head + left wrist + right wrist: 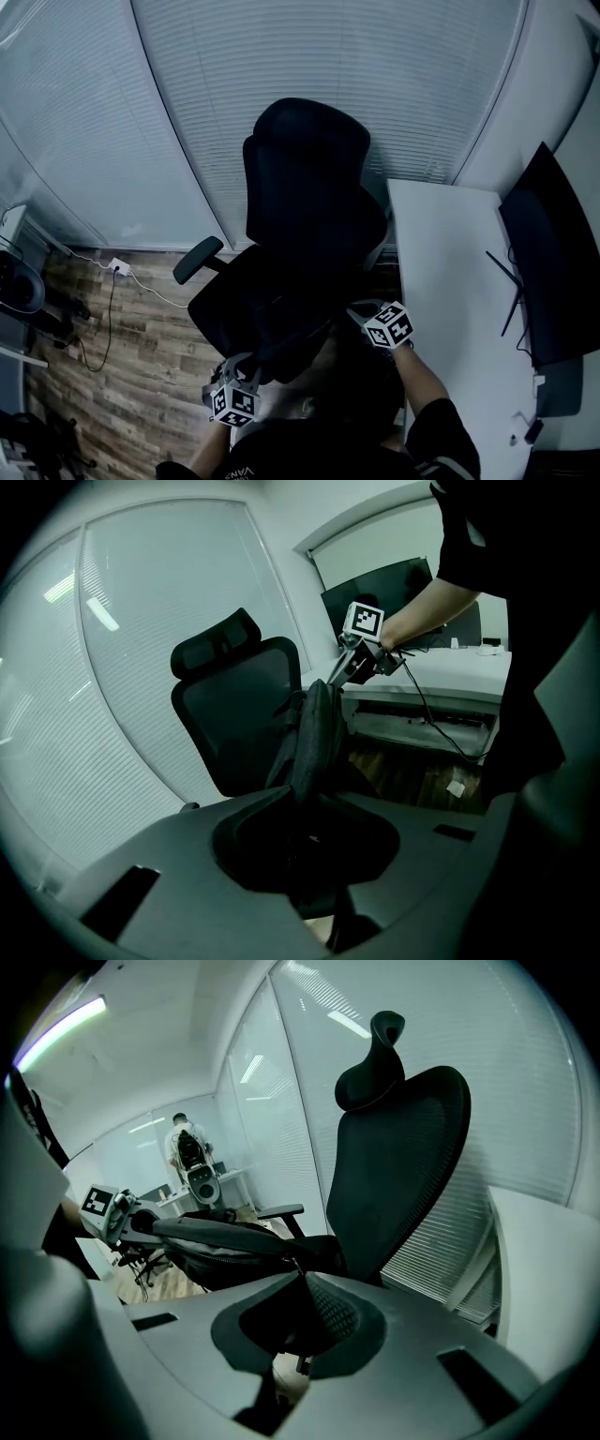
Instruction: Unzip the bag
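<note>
Left hand-held gripper (pixel 150 1224) clamps one end of the dark bag (pixel 314 733), which lies on edge across the office chair (pixel 309 187) seat. Right hand-held gripper (pixel 333 680) is pinched tight on the zip pull (pixel 295 1265) at the other end. White desk (pixel 450 281) edge sits just right of the chair; wood floor (pixel 122 375) opens to its left.

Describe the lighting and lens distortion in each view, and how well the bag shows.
Left gripper view: fisheye with black corners, bag a dark shape with little detail. Right gripper view: ceiling light flares at top left, chair bowed. Head view: dim, bag and chair merge into one black mass.
</note>
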Tool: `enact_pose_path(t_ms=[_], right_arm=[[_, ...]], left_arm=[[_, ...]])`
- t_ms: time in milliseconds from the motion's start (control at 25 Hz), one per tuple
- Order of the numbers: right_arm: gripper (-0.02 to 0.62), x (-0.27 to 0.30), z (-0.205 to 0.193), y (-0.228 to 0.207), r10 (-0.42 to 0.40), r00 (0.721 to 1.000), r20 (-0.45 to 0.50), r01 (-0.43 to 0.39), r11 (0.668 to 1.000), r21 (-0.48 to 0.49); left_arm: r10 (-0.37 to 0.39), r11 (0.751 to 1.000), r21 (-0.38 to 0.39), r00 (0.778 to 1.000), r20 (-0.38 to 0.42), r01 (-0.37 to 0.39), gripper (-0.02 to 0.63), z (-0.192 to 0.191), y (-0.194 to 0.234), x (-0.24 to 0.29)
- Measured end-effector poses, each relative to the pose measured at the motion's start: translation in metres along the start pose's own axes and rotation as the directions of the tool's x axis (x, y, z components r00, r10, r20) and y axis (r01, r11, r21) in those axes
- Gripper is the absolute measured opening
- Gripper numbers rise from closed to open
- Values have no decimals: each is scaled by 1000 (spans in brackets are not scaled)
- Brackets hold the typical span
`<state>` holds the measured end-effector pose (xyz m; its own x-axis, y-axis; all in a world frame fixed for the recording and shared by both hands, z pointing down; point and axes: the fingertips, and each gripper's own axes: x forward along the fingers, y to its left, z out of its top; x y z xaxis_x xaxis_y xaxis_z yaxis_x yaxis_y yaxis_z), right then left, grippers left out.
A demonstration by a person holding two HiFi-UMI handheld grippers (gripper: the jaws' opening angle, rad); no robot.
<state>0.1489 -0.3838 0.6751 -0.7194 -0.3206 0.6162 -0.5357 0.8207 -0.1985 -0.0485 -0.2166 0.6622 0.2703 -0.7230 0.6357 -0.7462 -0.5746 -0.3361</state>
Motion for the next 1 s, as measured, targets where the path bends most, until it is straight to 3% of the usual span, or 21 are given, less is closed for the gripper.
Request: enact_pose_path(t_ms=[600, 1000], right_arm=[[48, 5, -1, -7, -34, 996, 81, 21, 986, 165], [49, -9, 1, 13, -157, 977, 146, 122, 966, 227]], left_arm=[[-43, 999, -22, 999, -21, 43, 78, 7, 0, 6], [-100, 995, -13, 995, -7, 99, 78, 0, -5, 1]])
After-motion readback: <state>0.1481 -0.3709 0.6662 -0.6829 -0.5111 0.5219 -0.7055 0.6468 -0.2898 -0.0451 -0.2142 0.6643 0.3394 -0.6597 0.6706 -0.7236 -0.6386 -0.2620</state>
